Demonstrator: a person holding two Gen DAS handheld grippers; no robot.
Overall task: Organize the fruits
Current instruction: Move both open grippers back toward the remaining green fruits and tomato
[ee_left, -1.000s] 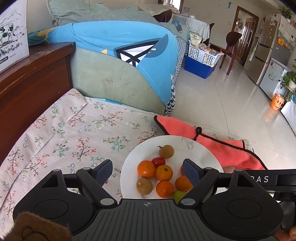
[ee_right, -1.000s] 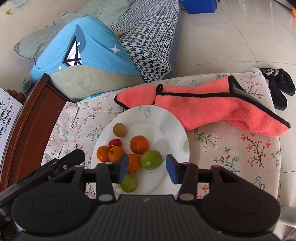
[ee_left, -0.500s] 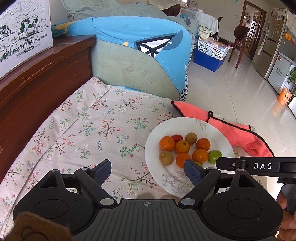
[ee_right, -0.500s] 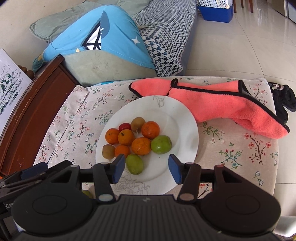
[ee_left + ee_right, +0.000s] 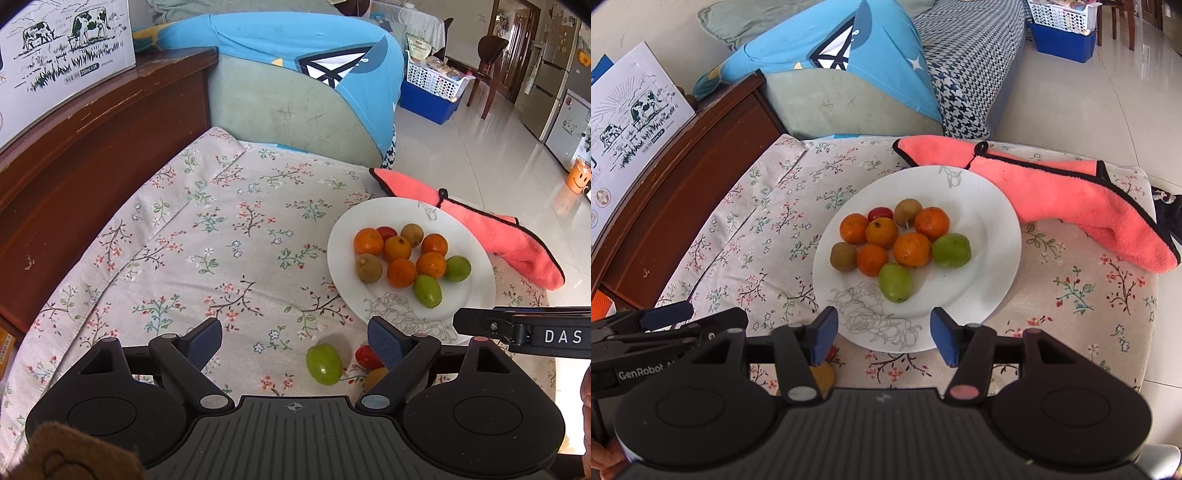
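Note:
A white plate (image 5: 476, 295) (image 5: 990, 258) on the floral cloth holds several oranges (image 5: 911, 249), two green fruits (image 5: 895, 282), two brown fruits and a small red one (image 5: 875, 213). Off the plate, near the cloth's front, lie a green fruit (image 5: 324, 363), a red fruit (image 5: 365, 356) and an orange one (image 5: 375, 376) partly hidden by my left finger. My left gripper (image 5: 295, 338) is open and empty, above the cloth beside these loose fruits. My right gripper (image 5: 884, 332) is open and empty over the plate's near rim.
A pink towel (image 5: 1052, 188) lies behind and right of the plate. A brown wooden cabinet (image 5: 74, 155) with a cardboard box (image 5: 55, 55) borders the left. A sofa with a blue cushion (image 5: 295, 55) stands behind. Tiled floor lies to the right.
Both grippers have pulled back and up from the plate. The left one has shifted left, so the loose fruits in front of the plate have come into view.

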